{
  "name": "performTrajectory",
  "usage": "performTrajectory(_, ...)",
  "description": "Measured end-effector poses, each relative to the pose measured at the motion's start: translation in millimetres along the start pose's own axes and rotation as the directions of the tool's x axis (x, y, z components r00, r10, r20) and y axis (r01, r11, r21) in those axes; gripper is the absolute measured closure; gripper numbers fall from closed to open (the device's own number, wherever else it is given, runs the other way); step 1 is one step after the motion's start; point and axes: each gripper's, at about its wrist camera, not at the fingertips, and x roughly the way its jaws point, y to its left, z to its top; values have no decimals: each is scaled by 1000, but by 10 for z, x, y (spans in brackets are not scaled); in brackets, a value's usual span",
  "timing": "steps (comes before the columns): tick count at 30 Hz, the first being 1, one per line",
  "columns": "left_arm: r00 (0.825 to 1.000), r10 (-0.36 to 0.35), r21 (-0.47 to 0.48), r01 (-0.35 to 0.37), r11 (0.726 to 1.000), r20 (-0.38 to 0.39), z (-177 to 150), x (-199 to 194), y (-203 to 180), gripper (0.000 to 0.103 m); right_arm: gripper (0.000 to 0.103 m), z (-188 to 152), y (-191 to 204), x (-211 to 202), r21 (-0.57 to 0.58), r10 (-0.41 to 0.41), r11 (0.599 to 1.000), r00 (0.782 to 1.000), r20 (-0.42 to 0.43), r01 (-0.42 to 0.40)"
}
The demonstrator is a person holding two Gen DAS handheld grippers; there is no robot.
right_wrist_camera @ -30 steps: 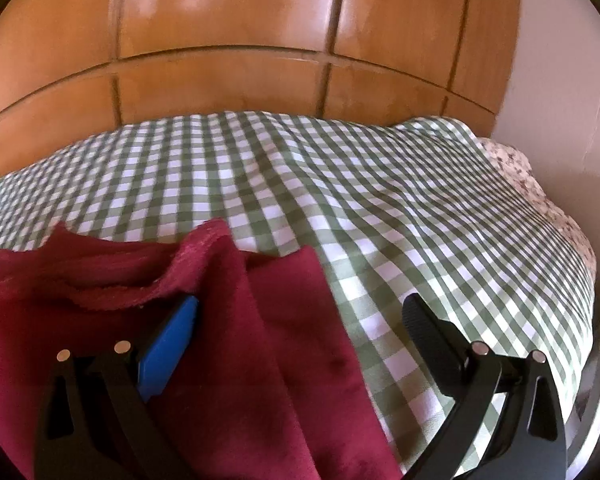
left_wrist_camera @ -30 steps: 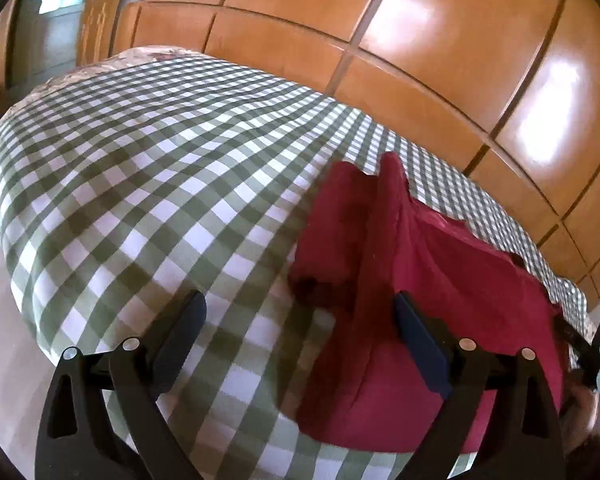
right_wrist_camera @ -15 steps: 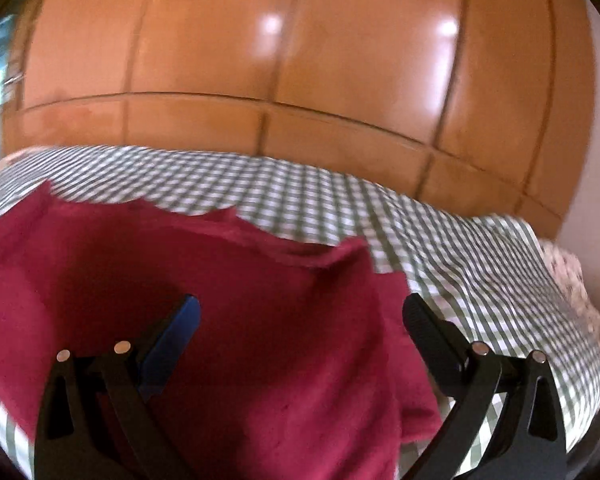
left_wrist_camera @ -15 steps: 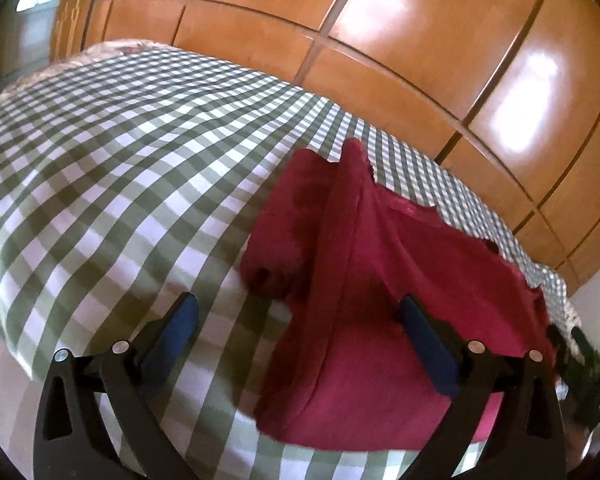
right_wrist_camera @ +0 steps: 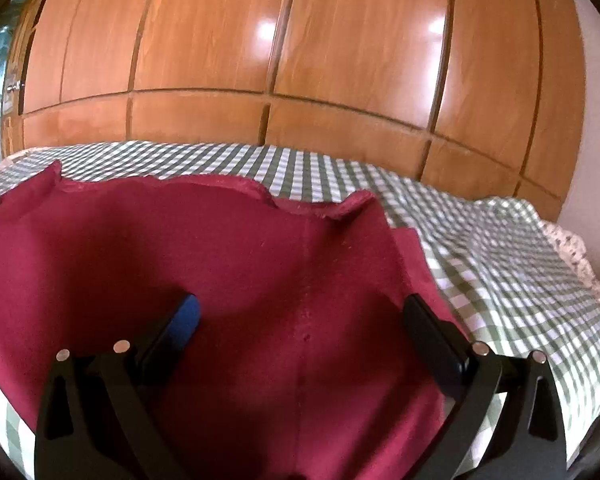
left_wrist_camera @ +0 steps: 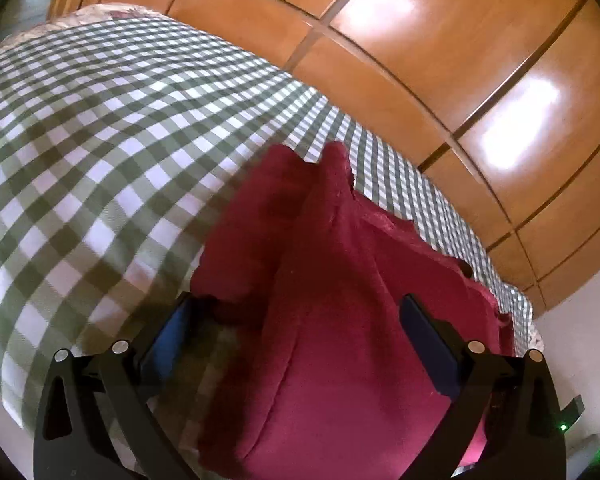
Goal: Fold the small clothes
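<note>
both the left gripper [left_wrist_camera: 296, 320] and right gripper [right_wrist_camera: 300, 320] hover spread over the red garment [right_wrist_camera: 240, 280], so a shallow pinch risks dragging its bunched fold [left_wrist_camera: 332, 184] askew on the checked cloth [left_wrist_camera: 100, 160].

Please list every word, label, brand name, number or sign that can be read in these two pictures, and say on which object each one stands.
There are none. The red garment shows no tag or print, the checked bedcover only its pattern, and the wooden wardrobe doors are plain. The left gripper and the right gripper carry no readable marking.

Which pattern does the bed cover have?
The bed cover has a green-and-white check, clearest in the left wrist view.
</note>
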Motion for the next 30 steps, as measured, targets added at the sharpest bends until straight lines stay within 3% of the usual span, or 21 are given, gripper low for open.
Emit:
performTrajectory(4, 1000, 6, -44, -6, 999, -8, 45, 54, 35, 11, 2, -24, 48, -60, -9, -18, 1000, 1000, 14, 19)
performTrajectory(8, 1000, 5, -94, -7, 996, -17, 83, 99, 76, 28, 2, -35, 32, -67, 2, -10, 1000, 1000, 11, 10)
performTrajectory(12, 996, -16, -57, 11, 998, -93, 118, 167, 4, 35, 2, -33, 28, -71, 0, -15, 1000, 1000, 16, 15)
performTrajectory(13, 993, -33, -62, 27, 998, -110, 124, 174, -11, 39, 2, -34, 25, -73, 0, -15, 1000, 1000, 17, 15)
performTrajectory(15, 986, -78, -94, 64, 993, -146, 132, 206, -27, 60, 2, -44, 43, -82, 0, -17, 1000, 1000, 19, 17)
performTrajectory(17, 985, -86, -99, 71, 993, -150, 126, 209, -70, 69, 2, -48, 44, -86, 1, -19, 1000, 1000, 21, 18)
performTrajectory(22, 994, -40, -1, 40, 999, -98, 120, 97, -277, 73, 2, -56, 41, -91, 8, -13, 1000, 1000, 20, 13)
performTrajectory(30, 997, -73, 79, 75, 994, -32, 174, -161, -596, 75, 2, -48, 35, -90, 14, -6, 1000, 1000, 18, 6)
